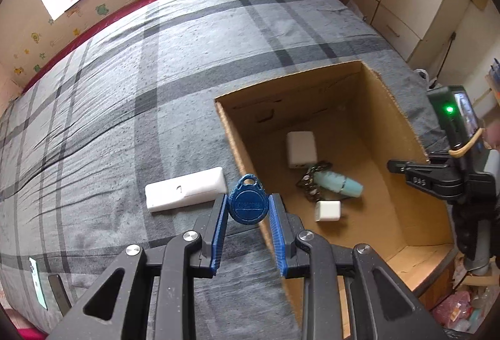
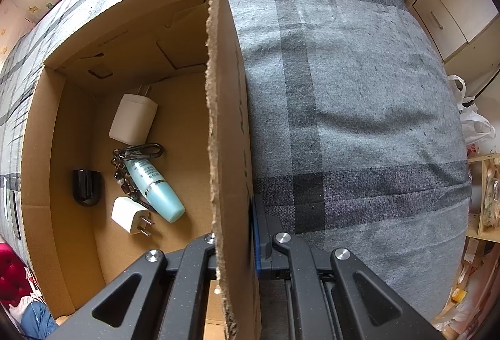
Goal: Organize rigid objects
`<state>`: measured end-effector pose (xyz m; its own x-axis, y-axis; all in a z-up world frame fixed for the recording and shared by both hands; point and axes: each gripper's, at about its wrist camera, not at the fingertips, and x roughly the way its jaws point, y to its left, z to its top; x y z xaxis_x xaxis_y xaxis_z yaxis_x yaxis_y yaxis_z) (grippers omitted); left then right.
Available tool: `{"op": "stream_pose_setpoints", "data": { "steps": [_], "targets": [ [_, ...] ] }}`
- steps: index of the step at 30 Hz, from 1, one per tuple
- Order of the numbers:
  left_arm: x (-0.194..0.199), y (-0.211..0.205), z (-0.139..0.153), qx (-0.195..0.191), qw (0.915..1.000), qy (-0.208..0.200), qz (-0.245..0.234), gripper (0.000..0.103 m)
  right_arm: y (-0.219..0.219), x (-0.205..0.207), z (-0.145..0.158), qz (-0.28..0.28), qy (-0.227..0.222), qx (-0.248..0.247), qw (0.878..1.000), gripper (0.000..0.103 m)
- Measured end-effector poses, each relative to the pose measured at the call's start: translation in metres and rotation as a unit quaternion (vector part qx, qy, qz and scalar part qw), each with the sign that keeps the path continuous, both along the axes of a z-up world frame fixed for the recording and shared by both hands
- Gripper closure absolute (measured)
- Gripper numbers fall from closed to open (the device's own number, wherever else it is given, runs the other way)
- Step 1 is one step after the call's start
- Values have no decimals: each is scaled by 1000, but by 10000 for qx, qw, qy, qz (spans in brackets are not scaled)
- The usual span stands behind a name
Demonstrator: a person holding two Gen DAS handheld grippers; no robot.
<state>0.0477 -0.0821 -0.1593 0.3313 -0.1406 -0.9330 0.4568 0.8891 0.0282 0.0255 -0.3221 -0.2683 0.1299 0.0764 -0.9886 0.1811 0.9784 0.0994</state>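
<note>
Where the grey plaid bed cover [image 1: 131, 96] spreads out, most of it lies bare, with wide open room to the left of and beyond the cardboard box [image 1: 403, 171]; a red edge runs along the bed's far side under a wall with small stickers. Standing open-topped on the bed, the box has a ragged, torn rim, and its right wall [image 2: 231, 121] rises as a thin edge straight through the right wrist view. Clamped on that wall near the closer corner is the right gripper [image 2: 232, 241], one finger inside the box and one outside. On the box floor lie a large white charger [image 2: 132, 118], a pale teal tube [image 2: 156, 190] with a keyring clip [image 2: 137, 151] beside it, a small white plug [image 2: 129, 215] and a black object [image 2: 87, 187] near the left wall; the floor along the right wall is free. Outside the box, just left of its near left corner, a long white block [image 1: 186, 188] rests on the cover. Held above the bed by that same corner, the left gripper [image 1: 248, 209] pinches a blue teardrop key fob [image 1: 247, 202] between its blue pads [image 1: 218, 234].
</note>
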Motion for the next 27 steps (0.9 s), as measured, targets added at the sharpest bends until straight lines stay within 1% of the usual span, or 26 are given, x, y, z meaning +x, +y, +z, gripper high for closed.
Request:
{"op": "stream_pose_setpoints", "data": {
  "steps": [9,18,27],
  "targets": [
    [-2,-32,2,-116,9993,16,-363,74,-2,0,0,-19,-3,18,10000,98],
    [-1,-60,-14,-115,9980,121,-602,74,-2,0,-1,-42,-2,29,10000,98],
    [-5,-82,-36,-8,9967,227,-775,74,-2,0,-2,-45,-1,33,10000,98]
  ]
}}
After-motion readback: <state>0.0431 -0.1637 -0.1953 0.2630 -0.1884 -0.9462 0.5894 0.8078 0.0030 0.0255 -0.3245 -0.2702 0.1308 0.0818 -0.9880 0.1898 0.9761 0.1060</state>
